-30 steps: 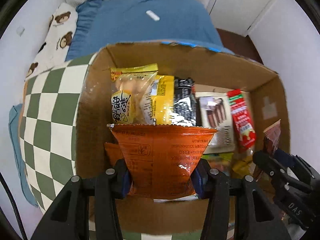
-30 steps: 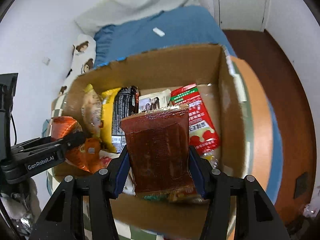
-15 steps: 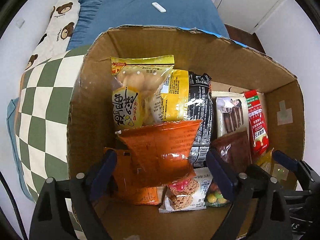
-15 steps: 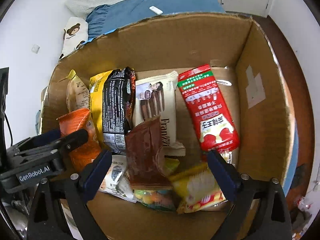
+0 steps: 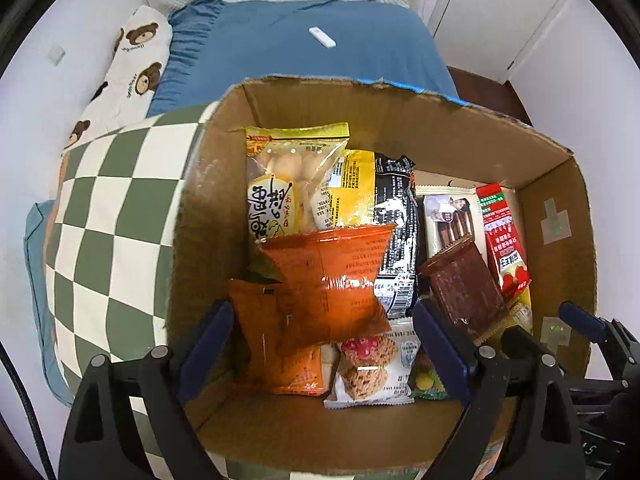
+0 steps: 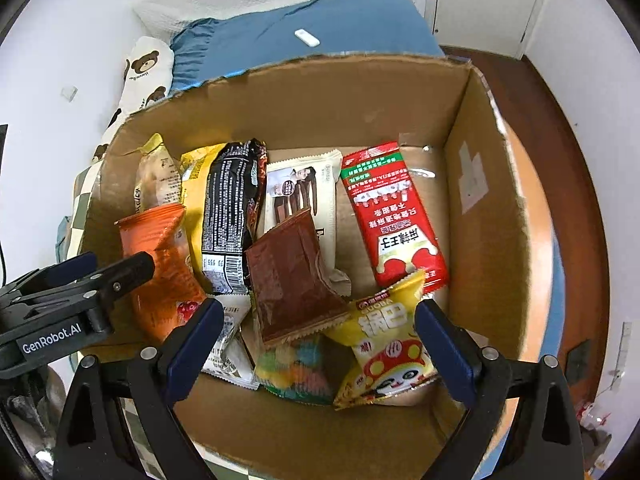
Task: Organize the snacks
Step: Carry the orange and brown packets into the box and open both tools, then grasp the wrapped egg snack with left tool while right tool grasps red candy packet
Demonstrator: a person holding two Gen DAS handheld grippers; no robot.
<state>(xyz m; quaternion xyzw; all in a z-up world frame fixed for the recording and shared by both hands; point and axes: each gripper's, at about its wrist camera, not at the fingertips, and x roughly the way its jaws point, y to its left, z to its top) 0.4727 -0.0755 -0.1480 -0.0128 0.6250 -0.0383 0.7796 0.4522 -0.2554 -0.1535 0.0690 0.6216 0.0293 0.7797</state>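
A cardboard box [image 5: 400, 128] [image 6: 360, 92] holds several snack packets. An orange packet [image 5: 332, 280] [image 6: 160, 264] leans at its left, in front of a yellow bun bag [image 5: 288, 184]. A brown packet [image 5: 460, 284] [image 6: 292, 284] lies in the middle, beside a black-and-yellow packet [image 6: 228, 216], a white wafer pack [image 6: 304, 188] and a red packet [image 6: 392, 216]. My left gripper [image 5: 320, 344] is open and empty over the box's near left. My right gripper [image 6: 316, 344] is open and empty over the near middle; a yellow cartoon packet [image 6: 384, 344] lies between its fingers.
The box sits on a green-and-white checked cushion [image 5: 108, 216] on a bed with a blue sheet [image 5: 304, 52] and a bear-print pillow [image 5: 132, 64]. A white wall is at the left, a wooden floor [image 6: 560, 128] at the right.
Both grippers opened and let go: the orange packet and the brown packet dropped into the box. Both grippers then drew back a little from the box.
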